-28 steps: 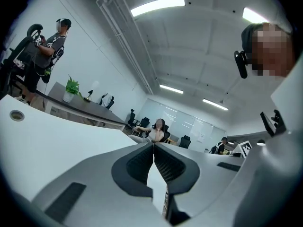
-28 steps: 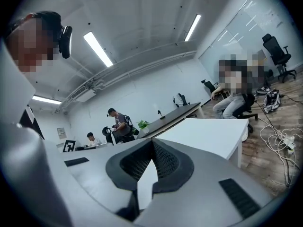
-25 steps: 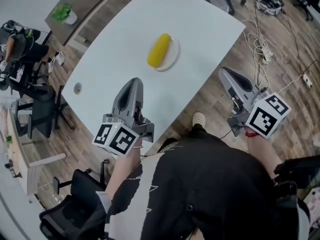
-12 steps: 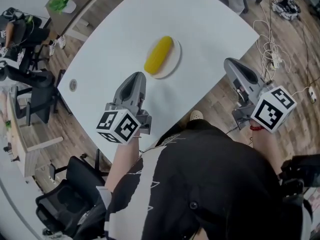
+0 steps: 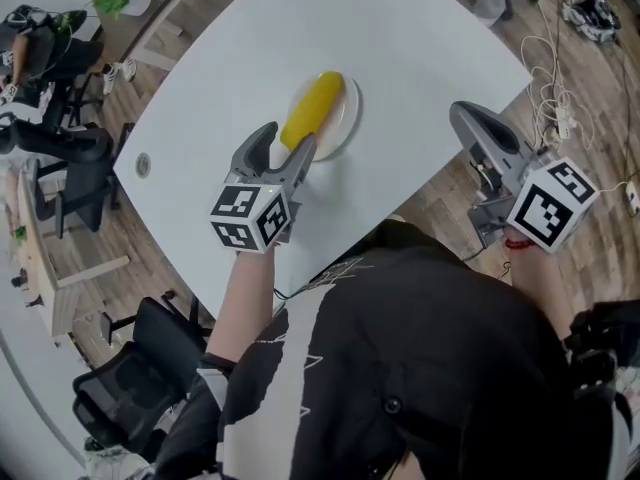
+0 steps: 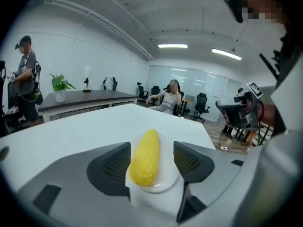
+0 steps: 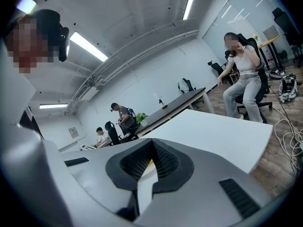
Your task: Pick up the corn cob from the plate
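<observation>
Corn cob [image 5: 311, 111] lies on the white plate [image 5: 347, 120] atop the table [image 5: 400, 48].

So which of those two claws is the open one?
The left gripper: its jaws have just been opening and stand apart around the corn cob's near end, not pressing it. On the right gripper they are together.

White flat-topped table [image 5: 420, 38]: smooth, matt surface.
Round white plate [image 5: 346, 118] on the table: glazed, shiny.
Yellow corn cob [image 5: 312, 111] on the table's plate: smooth, glossy, plastic-looking skin.
Brown plank floor [image 5: 590, 88] beside the table: wood grain, low sheen.
Right gripper [image 5: 462, 111] off the table's edge: matt grey plastic shell, black finely ribbed pads [image 7: 163, 163].
</observation>
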Demonstrator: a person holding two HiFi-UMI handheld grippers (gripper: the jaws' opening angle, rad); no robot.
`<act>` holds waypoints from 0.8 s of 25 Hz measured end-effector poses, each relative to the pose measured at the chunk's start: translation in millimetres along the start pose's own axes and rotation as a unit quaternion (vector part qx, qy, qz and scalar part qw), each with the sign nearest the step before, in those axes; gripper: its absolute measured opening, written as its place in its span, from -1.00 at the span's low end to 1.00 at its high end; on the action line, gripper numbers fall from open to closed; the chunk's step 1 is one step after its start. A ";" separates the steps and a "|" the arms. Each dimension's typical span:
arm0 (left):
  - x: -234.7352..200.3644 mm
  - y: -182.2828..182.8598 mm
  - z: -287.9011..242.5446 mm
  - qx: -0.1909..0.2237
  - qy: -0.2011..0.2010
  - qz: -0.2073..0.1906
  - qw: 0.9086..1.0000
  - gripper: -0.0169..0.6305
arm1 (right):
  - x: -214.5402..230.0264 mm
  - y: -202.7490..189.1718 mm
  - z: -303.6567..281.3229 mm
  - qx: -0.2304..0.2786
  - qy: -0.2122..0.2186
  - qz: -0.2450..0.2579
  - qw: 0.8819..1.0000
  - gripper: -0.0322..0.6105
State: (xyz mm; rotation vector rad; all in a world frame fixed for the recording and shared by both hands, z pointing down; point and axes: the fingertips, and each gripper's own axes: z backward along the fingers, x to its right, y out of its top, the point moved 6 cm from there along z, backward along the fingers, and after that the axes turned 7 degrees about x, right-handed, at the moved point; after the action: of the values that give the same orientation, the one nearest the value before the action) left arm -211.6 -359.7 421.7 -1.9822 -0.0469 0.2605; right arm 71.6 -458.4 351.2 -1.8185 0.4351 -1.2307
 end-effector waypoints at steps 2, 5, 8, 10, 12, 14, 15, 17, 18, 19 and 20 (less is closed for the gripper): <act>-1.4 -2.7 -10.5 -0.015 0.003 -0.029 0.999 -0.09 | 4.4 4.0 -1.0 0.000 -0.003 0.004 1.000 -0.86; 0.4 -8.0 -25.2 -0.044 -0.009 -0.066 0.997 -0.09 | 14.1 2.0 3.0 -0.001 -0.003 -0.009 1.000 -0.86; -1.6 -12.5 -34.3 -0.057 -0.017 -0.073 0.996 -0.09 | 17.5 2.2 8.1 0.005 -0.005 -0.025 1.000 -0.86; -5.1 -14.5 -37.8 -0.059 -0.019 -0.070 0.996 -0.09 | 16.1 7.6 11.5 0.014 -0.012 -0.024 1.000 -0.86; -6.4 -18.6 -43.2 -0.073 -0.025 -0.081 0.994 -0.09 | 17.2 10.3 16.6 0.021 -0.020 -0.023 0.999 -0.86; -6.2 -22.4 -49.0 -0.086 -0.031 -0.098 0.991 -0.09 | 18.1 12.2 22.4 0.025 -0.027 -0.021 0.999 -0.86; -6.3 -23.8 -51.3 -0.089 -0.033 -0.102 0.990 -0.08 | 19.2 11.0 26.0 0.026 -0.028 -0.023 0.999 -0.86; -7.6 -26.2 -54.4 -0.091 -0.031 -0.103 0.990 -0.08 | 19.6 10.7 32.4 0.030 -0.035 -0.021 0.999 -0.86; -8.5 -26.9 -55.0 -0.090 -0.027 -0.101 0.990 -0.09 | 18.6 12.0 35.0 0.032 -0.041 -0.017 0.999 -0.86; -9.4 -27.5 -54.9 -0.086 -0.025 -0.100 0.991 -0.15 | 17.6 12.5 37.6 0.035 -0.046 -0.014 0.998 -0.86; -10.2 -27.9 -54.2 -0.082 -0.025 -0.097 0.992 -0.15 | 16.6 12.6 40.4 0.036 -0.049 -0.012 0.998 -0.86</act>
State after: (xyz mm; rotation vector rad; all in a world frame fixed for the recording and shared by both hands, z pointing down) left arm -208.1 -398.3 469.9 -2.1168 -0.3009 0.1833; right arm 116.6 -458.1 345.2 -1.8180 0.3104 -1.1537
